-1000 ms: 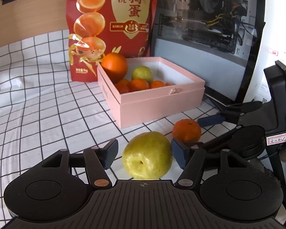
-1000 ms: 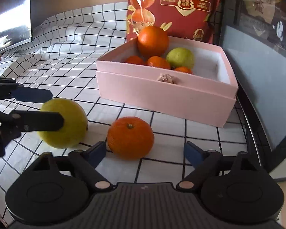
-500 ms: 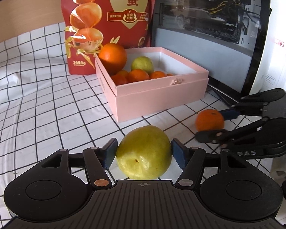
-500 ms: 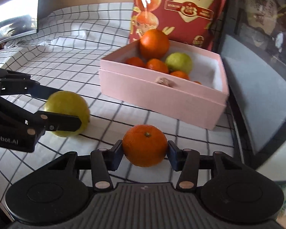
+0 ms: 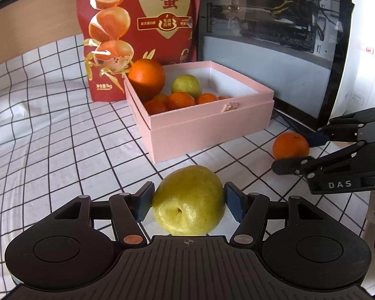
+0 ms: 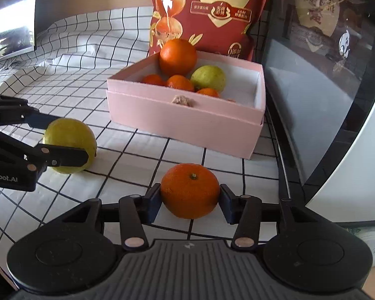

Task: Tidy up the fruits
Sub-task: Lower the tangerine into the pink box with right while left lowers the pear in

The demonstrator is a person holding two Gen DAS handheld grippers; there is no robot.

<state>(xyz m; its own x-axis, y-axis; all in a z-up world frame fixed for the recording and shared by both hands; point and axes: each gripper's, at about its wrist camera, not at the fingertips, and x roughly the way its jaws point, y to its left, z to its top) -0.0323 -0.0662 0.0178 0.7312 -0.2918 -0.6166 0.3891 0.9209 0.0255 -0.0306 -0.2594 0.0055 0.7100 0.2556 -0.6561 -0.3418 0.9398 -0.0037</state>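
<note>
The left gripper point(image 5: 188, 201) grips the yellow-green pear point(image 5: 188, 200), both blue pads pressed against its sides, dimpled end facing the camera; the pear is at 6 o'clock in the left wrist view, low over the checked tablecloth point(image 5: 50, 137), though whether it touches the cloth cannot be told. From there the pink box point(image 5: 207, 130) stands at 12 o'clock, open-topped, holding 1 large orange point(image 5: 147, 76) in its far-left corner, 1 smaller green pear point(image 5: 186, 85) beside it and several small mandarins point(image 5: 180, 100) along the near wall; its right half is bare. Behind the box, at 11 o'clock, a red snack bag point(image 5: 137, 30) stands upright; at 1 o'clock sits a glass-sided computer case point(image 5: 275, 25).

The right gripper point(image 6: 190, 201) is clamped on a mandarin point(image 6: 189, 191), pads touching both flanks, stem end up; it sits at 6 o'clock in the right wrist view, near the box's front-right corner, and seen from the left wrist it lies at 3 o'clock, well apart from the held pear. In the right wrist view the left gripper and its pear appear at 9 o'clock.
</note>
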